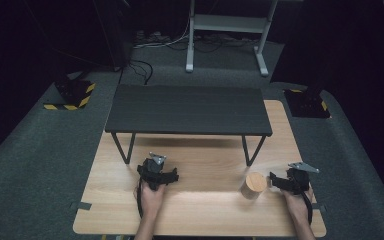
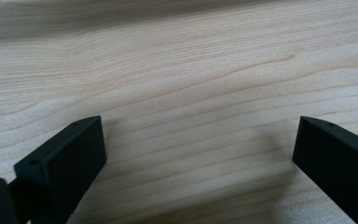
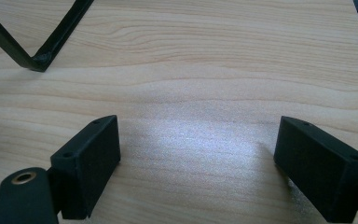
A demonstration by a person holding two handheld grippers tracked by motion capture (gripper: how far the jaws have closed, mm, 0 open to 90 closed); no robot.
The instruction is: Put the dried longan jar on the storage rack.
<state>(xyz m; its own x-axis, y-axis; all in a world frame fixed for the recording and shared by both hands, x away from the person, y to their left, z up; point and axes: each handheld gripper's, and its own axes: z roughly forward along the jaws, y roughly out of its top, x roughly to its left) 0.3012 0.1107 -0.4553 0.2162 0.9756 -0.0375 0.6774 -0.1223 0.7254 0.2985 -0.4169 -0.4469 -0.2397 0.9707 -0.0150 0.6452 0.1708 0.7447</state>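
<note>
The table [image 1: 200, 200] is smooth, pale wood with wavy grain lines. On it stands a flat black shelf [image 1: 187, 109] with thin metal legs bent like a V. A small round wooden cup [image 1: 253, 185], shaped like a short tube, stands upright just beside the right gripper [image 1: 276, 181]. The left gripper [image 1: 156, 172] rests on the table. Both grippers have blocky black jaws spread wide apart, holding nothing.
</note>
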